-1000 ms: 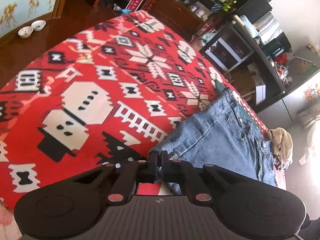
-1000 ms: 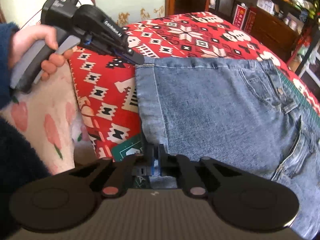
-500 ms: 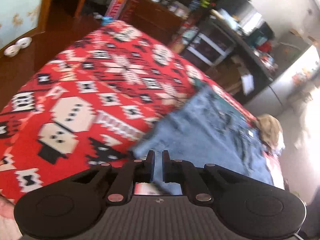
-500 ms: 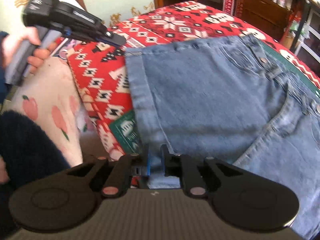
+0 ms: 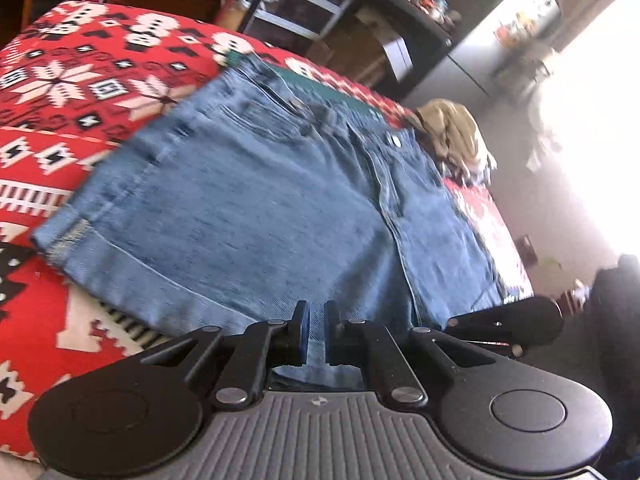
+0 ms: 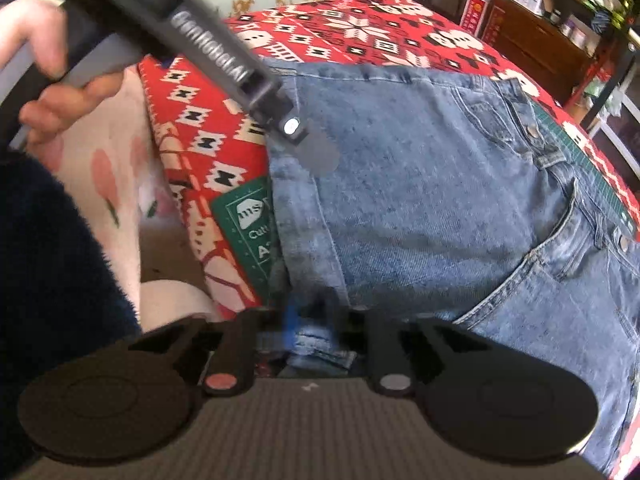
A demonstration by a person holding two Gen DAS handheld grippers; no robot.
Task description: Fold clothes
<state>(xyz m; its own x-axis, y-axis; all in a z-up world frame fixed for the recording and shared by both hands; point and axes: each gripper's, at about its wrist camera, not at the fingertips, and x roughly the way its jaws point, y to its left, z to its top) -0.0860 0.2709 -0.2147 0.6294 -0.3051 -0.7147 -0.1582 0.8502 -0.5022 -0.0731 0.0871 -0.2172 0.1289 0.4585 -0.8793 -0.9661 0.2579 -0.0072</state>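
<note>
On the red patterned blanket (image 5: 60, 92) lies the pair of jeans (image 5: 248, 200), folded flat over a green cutting mat (image 6: 248, 224) that peeks out at the near edge, waistband and buttons toward the far side. Over its hem, the left gripper (image 5: 317, 334) hovers with a narrow gap between its fingers and nothing in them, while the right gripper (image 6: 312, 320) is blurred, jaws apart around the denim's near corner. Beyond the jeans, a crumpled tan garment (image 5: 452, 136) sits at the blanket's far edge, and a hand (image 6: 36, 76) grips the left tool's handle.
</note>
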